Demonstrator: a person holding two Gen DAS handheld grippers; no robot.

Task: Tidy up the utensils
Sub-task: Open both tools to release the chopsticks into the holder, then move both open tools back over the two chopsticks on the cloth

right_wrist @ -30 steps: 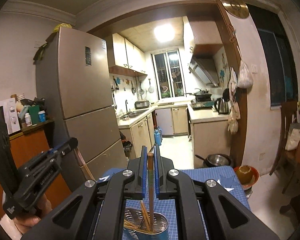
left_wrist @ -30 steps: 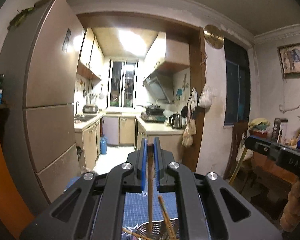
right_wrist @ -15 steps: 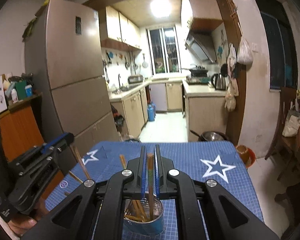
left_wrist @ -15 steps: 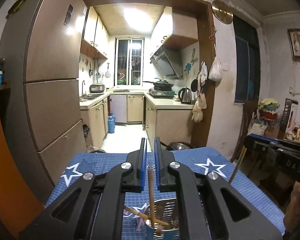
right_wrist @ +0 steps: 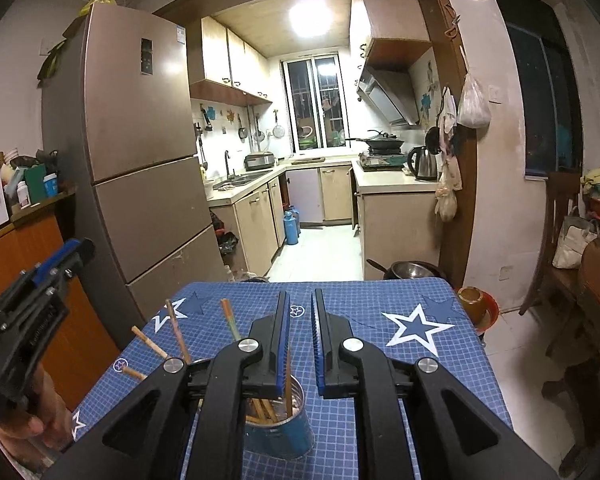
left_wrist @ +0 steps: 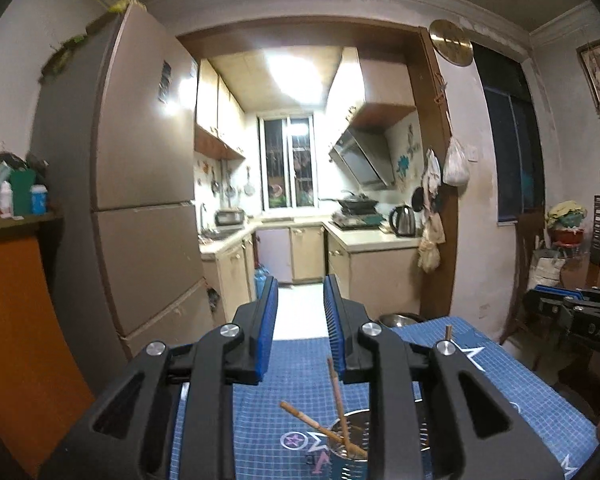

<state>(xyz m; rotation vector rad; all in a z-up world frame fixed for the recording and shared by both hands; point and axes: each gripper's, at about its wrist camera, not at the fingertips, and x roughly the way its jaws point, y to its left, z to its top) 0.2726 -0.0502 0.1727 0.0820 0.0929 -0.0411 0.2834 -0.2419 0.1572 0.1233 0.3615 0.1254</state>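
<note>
Left gripper (left_wrist: 300,320) stood wide open and held nothing; right gripper (right_wrist: 300,336) was parted by a narrower gap, also empty. Chopsticks (right_wrist: 178,336) stood on end in the metal cup (right_wrist: 284,436) on the blue star tablecloth (right_wrist: 380,300), long axes near upright, tops fanning up-left. Cup sat just below and between the right fingers (right_wrist: 281,344), below-right of the left ones.

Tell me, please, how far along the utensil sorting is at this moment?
Several wooden chopsticks already stand in the blue metal can on the star-patterned blue tablecloth. The left gripper and right gripper are both open and empty. No loose utensils are visible, so it looks nearly finished.
</note>
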